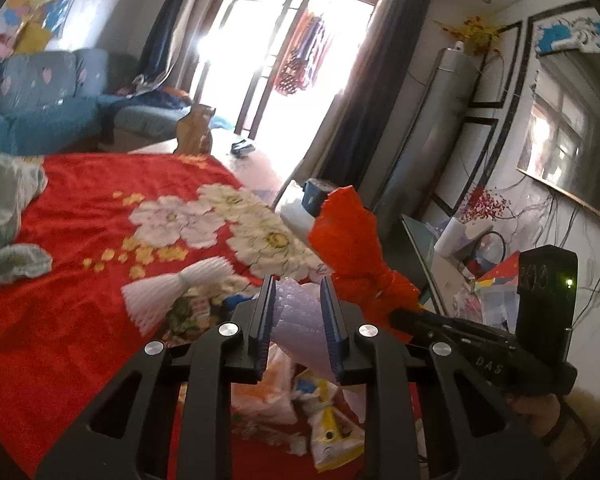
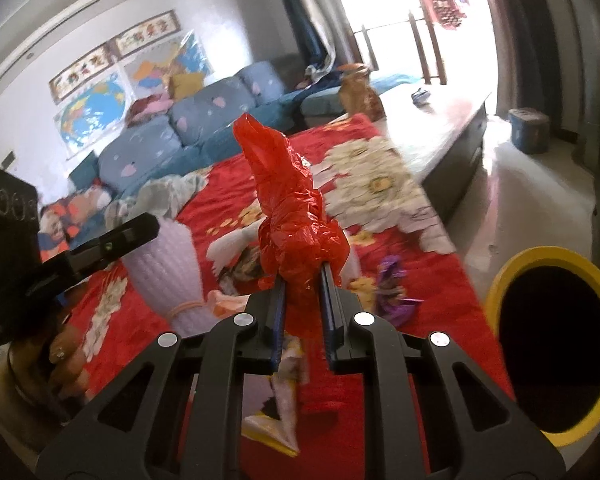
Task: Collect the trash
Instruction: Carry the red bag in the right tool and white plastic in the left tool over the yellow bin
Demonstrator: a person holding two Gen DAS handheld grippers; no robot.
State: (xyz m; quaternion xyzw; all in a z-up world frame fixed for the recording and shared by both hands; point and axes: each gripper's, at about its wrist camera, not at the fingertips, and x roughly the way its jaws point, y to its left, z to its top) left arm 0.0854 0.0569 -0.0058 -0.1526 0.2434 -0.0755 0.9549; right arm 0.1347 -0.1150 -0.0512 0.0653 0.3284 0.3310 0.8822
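Observation:
My left gripper [image 1: 298, 285] is shut on a pale lilac foam net sleeve [image 1: 300, 320], held just above the red flowered cloth [image 1: 80, 208]. In the right wrist view that sleeve [image 2: 164, 272] stands at the left, under the left gripper [image 2: 150, 227]. My right gripper [image 2: 303, 276] is shut on a crumpled red plastic bag [image 2: 288, 208] that sticks up from its jaws. The left wrist view shows the bag [image 1: 352, 248] beside the right gripper [image 1: 396, 314]. A yellow-rimmed bin [image 2: 500, 280] with a dark inside stands at the lower right.
A white foam net [image 1: 172, 292], a purple wrapper [image 2: 392, 292] and printed wrappers [image 1: 324, 420] lie on the cloth. A pale green cloth [image 1: 4, 216] lies at its left. Behind stand a blue sofa [image 2: 188, 120], a brown paper bag [image 1: 194, 130] and a small blue bin [image 2: 528, 130].

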